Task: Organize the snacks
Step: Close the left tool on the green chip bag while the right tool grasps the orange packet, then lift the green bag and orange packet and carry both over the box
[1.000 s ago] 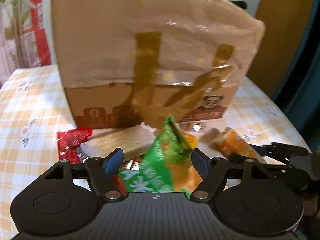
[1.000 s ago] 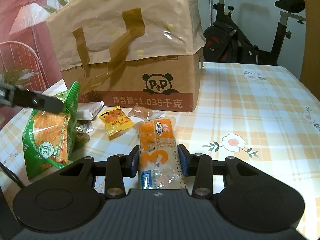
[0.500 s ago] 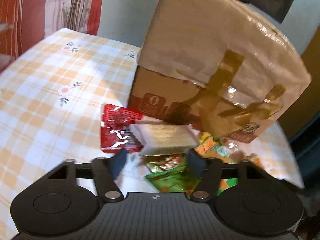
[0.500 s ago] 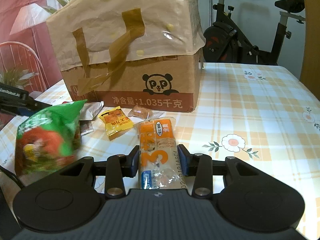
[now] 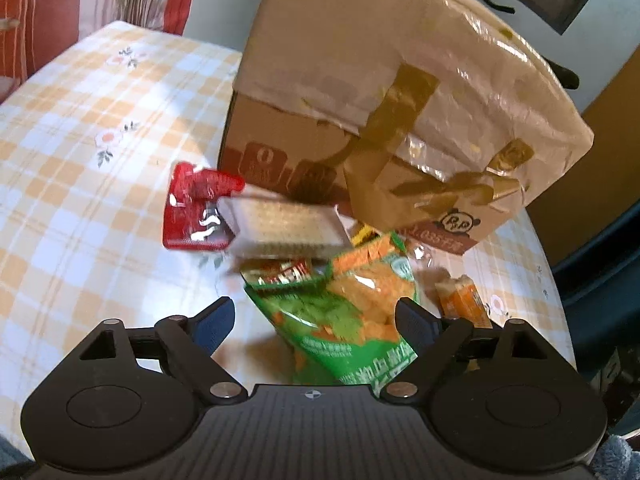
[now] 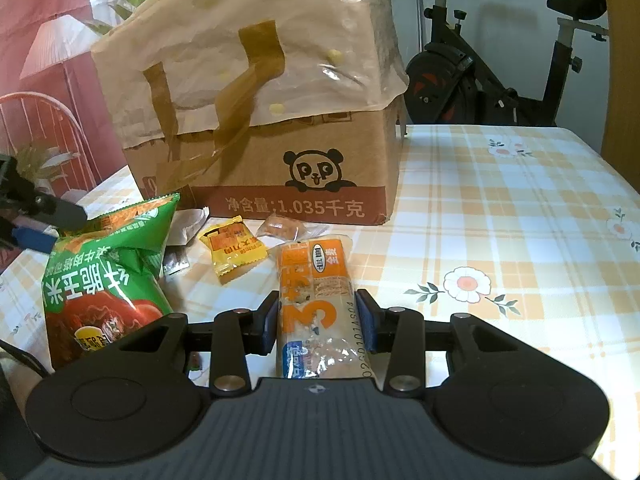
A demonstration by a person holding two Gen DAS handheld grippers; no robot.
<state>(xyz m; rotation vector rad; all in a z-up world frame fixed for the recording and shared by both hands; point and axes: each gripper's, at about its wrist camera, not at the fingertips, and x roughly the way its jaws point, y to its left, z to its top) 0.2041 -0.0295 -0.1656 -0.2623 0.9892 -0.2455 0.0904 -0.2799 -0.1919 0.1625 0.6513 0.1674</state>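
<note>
My left gripper [image 5: 314,316] is open above a green chip bag [image 5: 352,320] that lies between its fingers, not clamped. The bag also shows at the left of the right wrist view [image 6: 104,280]. My right gripper [image 6: 316,320] is shut on an orange-and-clear snack pack [image 6: 316,300], low over the table. A red packet [image 5: 196,212], a white cracker pack [image 5: 288,228], a yellow packet [image 6: 232,248] and a small clear-wrapped sweet [image 6: 280,226] lie in front of the cardboard box [image 6: 320,168], whose top is covered by a taped paper bag.
The checked tablecloth [image 6: 500,220] stretches to the right of the box. An exercise bike [image 6: 500,60] stands behind the table. A red curtain and a chair stand at the left. The left gripper's finger [image 6: 44,208] shows at the left edge.
My left gripper has opened wider and let go of the green chip bag, which now lies lower on the table. The view swung down and left. The right gripper has not moved.
</note>
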